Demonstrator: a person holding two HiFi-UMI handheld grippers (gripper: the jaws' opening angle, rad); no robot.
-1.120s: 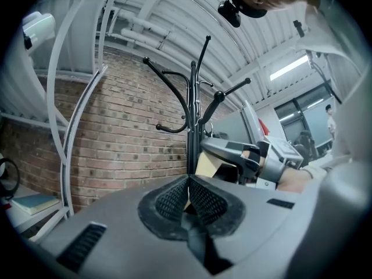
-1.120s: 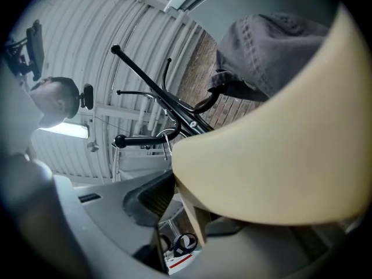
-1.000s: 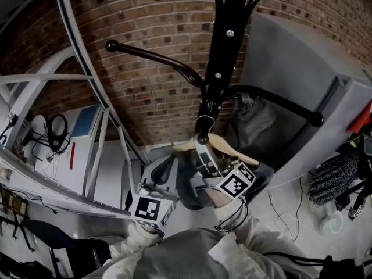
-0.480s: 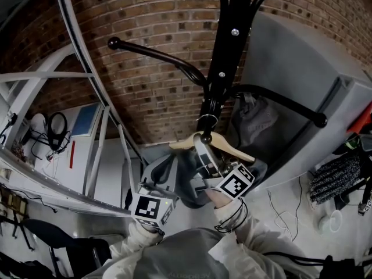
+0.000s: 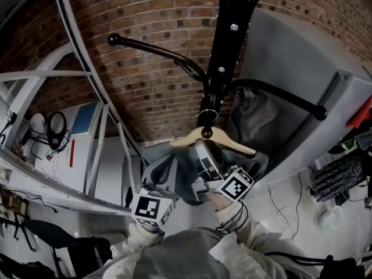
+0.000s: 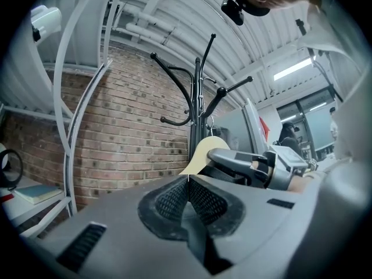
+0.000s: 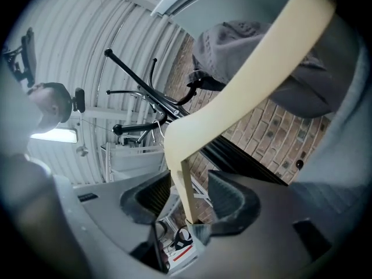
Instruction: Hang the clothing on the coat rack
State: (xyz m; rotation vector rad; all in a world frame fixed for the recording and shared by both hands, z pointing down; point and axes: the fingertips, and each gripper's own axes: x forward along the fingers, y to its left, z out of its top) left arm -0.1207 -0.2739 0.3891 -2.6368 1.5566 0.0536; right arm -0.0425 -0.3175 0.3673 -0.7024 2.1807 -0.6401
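A black coat rack (image 5: 224, 68) stands against the brick wall. A wooden hanger (image 5: 212, 139) hangs from it, its metal hook (image 5: 208, 116) close to the pole. The dark grey clothing (image 5: 185, 179) droops from the hanger. My right gripper (image 5: 204, 156) reaches up from below the hanger, open. Its jaws have just been opening, and the hanger's pale bar (image 7: 186, 196) stands between the pads without being pressed. The clothing (image 7: 261, 57) drapes over the hanger (image 7: 244, 92). My left gripper (image 5: 164, 170) is beside the clothing, its pads (image 6: 187, 193) shut together with nothing visible between them.
Another grey garment (image 5: 256, 112) hangs on the rack's right arm (image 5: 285, 100). A tall grey cabinet (image 5: 302, 80) stands to the right. White metal framing (image 5: 87, 68) and a shelf with cables (image 5: 52, 132) fill the left. Cords lie on the floor (image 5: 285, 214).
The right gripper has sunk a little below the hanger and its jaws have spread apart. The hanger stays on the rack. The left gripper has not moved.
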